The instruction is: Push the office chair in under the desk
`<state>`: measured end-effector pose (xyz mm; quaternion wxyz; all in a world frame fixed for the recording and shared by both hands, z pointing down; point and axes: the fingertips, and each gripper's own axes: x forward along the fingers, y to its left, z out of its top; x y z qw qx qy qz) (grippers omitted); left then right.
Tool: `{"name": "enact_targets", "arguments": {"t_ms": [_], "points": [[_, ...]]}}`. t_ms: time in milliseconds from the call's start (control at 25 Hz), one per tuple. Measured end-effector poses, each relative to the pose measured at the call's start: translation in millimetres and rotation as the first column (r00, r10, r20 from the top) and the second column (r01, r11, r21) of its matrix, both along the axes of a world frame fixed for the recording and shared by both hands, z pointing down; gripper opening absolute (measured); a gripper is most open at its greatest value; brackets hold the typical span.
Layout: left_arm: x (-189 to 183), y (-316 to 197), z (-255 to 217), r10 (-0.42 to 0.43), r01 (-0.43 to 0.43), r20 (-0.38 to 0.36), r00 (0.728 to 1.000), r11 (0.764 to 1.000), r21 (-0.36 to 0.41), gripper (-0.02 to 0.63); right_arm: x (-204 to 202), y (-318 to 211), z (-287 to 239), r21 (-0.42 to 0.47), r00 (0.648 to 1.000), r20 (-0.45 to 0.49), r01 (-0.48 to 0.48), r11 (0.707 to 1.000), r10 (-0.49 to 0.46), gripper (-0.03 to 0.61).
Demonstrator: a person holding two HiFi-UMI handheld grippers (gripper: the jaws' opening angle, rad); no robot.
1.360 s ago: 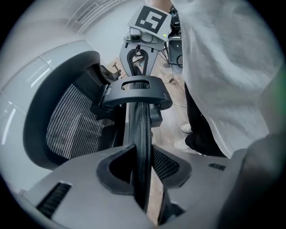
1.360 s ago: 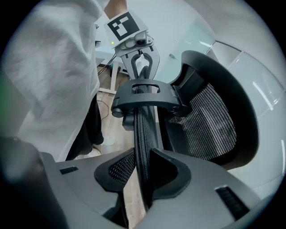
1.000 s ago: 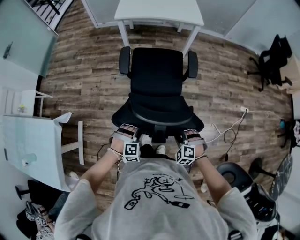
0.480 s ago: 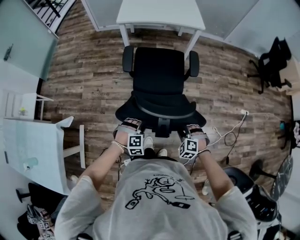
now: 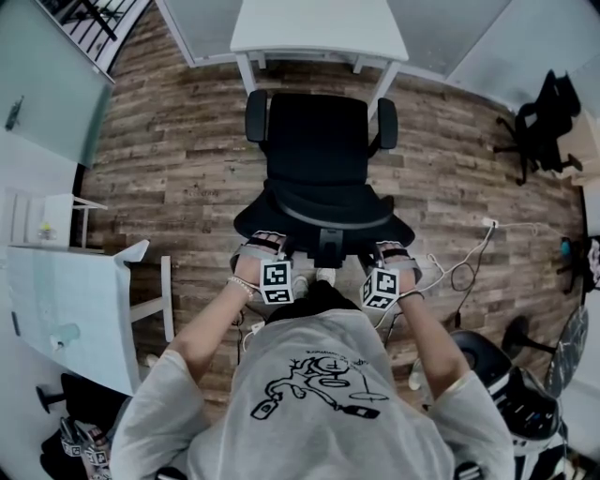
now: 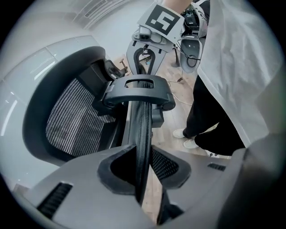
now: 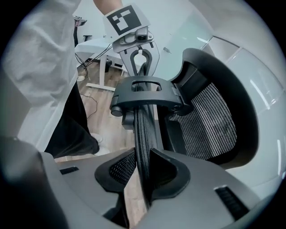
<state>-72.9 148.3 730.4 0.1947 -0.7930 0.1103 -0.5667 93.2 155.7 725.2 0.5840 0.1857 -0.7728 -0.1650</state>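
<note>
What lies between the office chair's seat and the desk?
Only a narrow strip of bare wood floor, per the head view; the office chair sits just short of the desk.

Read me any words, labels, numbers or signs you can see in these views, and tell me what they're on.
No readable words or numbers in any view.
Marker cubes: black-and-white square patterns, not lettering.
T-shirt print: a drawing; any lettering too small to read.
Office chair: no label shows.

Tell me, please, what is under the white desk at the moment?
Under the desk only its white legs show; the office chair stands just in front, not visibly under it. The desktop covers whatever lies beneath it.
</note>
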Motion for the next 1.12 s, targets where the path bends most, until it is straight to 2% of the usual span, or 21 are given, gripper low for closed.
{"name": "enact_targets", "arguments": {"t_ms": [480, 760, 1120], "points": [[2, -28, -1, -0.021, 0.021, -0.011, 1.0, 1.0, -0.011, 0.095, 1, -30, -2, -0.003, 0.998, 0.05, 0.023, 1.0, -0.023, 0.12], [13, -45, -1, 0.015, -0.016, -0.031, 0.999, 0.999, -0.032, 0.095, 12, -56, -1, -0.019, 0.998, 0.063, 0.002, 1.0, -0.001, 0.123], [15, -72, 0, 0.025, -0.026, -0.03, 0.999, 0.998, -0.051, 0.106, 14, -90, 0, -0.12, 0.994, 0.09, -0.054, 0.991, 0.065, 0.133]]}}
